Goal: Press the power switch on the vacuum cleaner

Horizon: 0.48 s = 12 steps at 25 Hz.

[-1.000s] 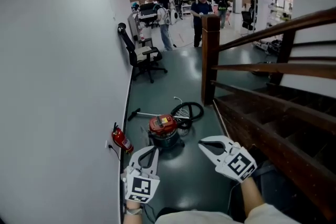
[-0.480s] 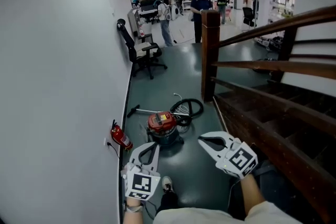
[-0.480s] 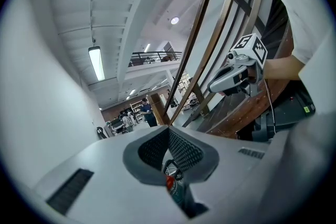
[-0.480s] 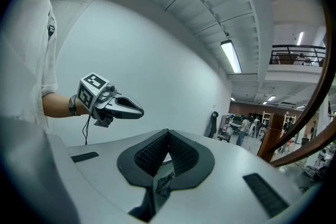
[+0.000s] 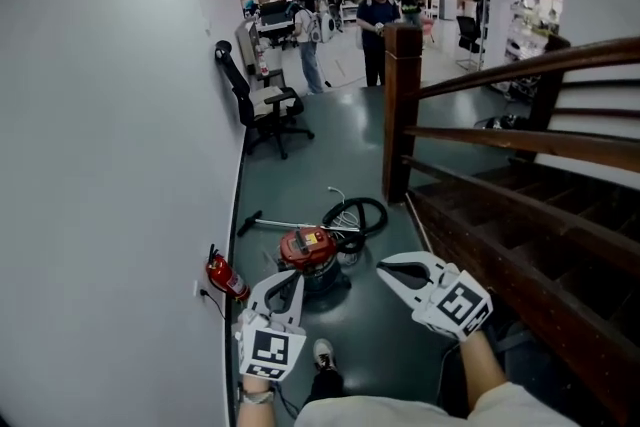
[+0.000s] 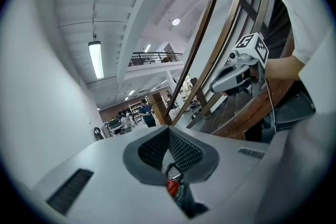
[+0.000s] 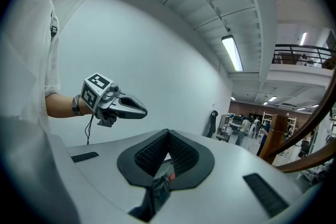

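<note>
short of the vacuum cleaner [image 5: 308, 250], a shoe [image 5: 322, 353] has entered view

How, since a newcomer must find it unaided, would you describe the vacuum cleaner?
Follow the white wall on the left down to the dark floor short of the wooden stair post. The vacuum cleaner is the squat drum with a red top, black hose coiled beyond it. The other red thing, a fire extinguisher, is slim and sits right against the wall.
</note>
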{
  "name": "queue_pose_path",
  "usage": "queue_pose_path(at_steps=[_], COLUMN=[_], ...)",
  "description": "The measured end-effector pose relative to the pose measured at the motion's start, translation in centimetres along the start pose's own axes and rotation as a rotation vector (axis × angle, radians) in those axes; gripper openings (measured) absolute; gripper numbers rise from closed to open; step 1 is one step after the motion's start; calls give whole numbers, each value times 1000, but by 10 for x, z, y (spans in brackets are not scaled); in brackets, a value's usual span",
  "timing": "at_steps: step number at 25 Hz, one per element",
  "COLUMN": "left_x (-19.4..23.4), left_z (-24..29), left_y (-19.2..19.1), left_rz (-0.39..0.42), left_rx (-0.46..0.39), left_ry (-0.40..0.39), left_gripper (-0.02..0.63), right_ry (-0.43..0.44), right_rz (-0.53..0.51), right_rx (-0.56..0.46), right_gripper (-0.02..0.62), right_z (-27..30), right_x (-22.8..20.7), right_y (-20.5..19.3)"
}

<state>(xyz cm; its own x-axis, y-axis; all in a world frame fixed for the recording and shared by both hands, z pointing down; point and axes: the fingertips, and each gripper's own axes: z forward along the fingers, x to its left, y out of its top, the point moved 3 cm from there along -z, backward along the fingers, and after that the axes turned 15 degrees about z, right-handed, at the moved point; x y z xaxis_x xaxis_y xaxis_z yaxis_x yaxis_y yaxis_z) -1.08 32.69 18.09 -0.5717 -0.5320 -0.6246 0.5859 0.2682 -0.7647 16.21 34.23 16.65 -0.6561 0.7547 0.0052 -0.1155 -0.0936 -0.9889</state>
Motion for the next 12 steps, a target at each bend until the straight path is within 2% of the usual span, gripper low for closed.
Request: queue_pose_path(at_steps=[8, 12], left_x=[55, 80], left_z=[60, 86], left_y=[-30, -37], left_rz=[0, -9], left_rx=[-18, -26], left_ry=[-5, -16], left_gripper=[0, 0], right_ry=[-17, 9], right_rz=[-13, 7], right_rx=[39, 1], right_gripper=[23, 23], right_z=[69, 93], right_x=[-52, -70], right_y=[10, 25])
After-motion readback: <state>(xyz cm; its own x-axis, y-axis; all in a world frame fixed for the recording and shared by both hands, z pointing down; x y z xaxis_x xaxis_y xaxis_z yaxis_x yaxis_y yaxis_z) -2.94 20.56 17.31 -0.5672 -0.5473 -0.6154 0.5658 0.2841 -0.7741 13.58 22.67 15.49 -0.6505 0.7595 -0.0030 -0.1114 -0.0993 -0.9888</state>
